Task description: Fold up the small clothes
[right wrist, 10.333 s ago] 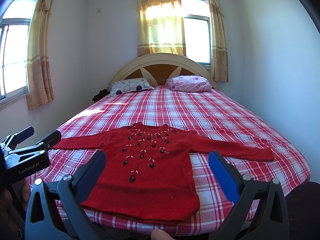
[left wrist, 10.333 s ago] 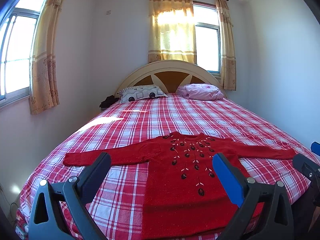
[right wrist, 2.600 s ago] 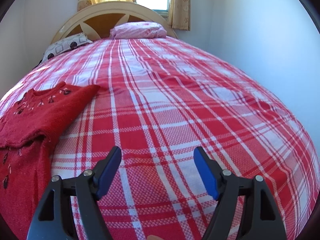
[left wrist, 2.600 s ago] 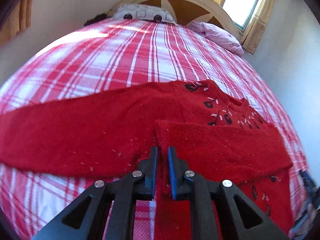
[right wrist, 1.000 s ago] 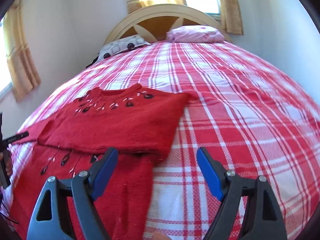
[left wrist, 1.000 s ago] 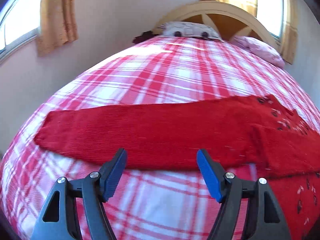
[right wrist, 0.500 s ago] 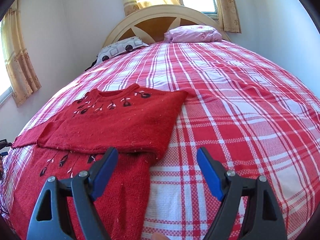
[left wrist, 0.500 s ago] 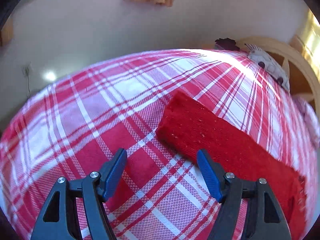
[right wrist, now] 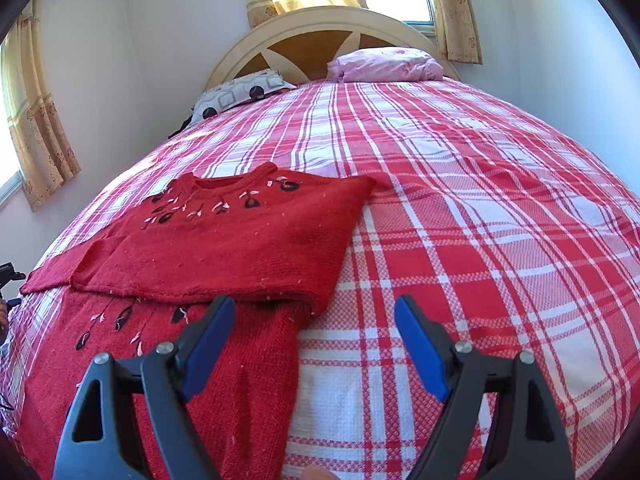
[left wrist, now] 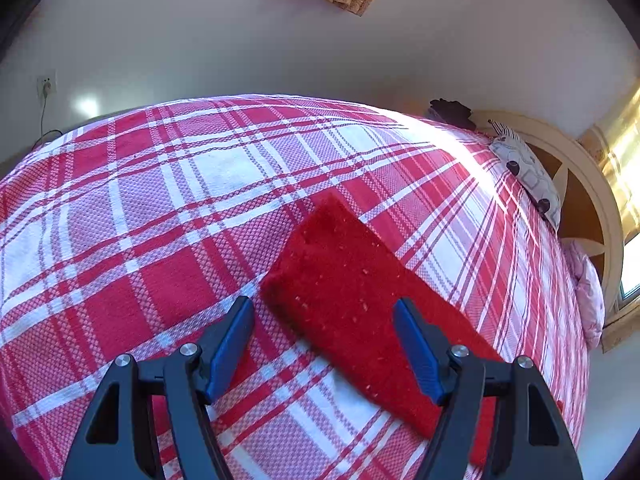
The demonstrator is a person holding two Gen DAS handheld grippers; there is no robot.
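Observation:
A small red knitted sweater (right wrist: 224,248) with dark embroidered flowers lies flat on the plaid bed. One sleeve is folded across its chest. The other sleeve (left wrist: 360,300) stretches out flat toward the bed's side, its cuff end in the left wrist view. My left gripper (left wrist: 324,320) is open and empty, its jaws straddling the cuff end just above it. My right gripper (right wrist: 314,320) is open and empty, hovering over the sweater's side edge near the fold.
The bed has a red and white plaid cover (right wrist: 480,220). Two pillows (right wrist: 384,65) lie by the arched headboard (right wrist: 312,36). A wall with a socket (left wrist: 46,86) stands beyond the bed's side edge. Curtained windows are behind the headboard.
My left gripper has moved along the outstretched sleeve to its cuff and come closer to it. The right gripper has held nearly still over the sweater's edge.

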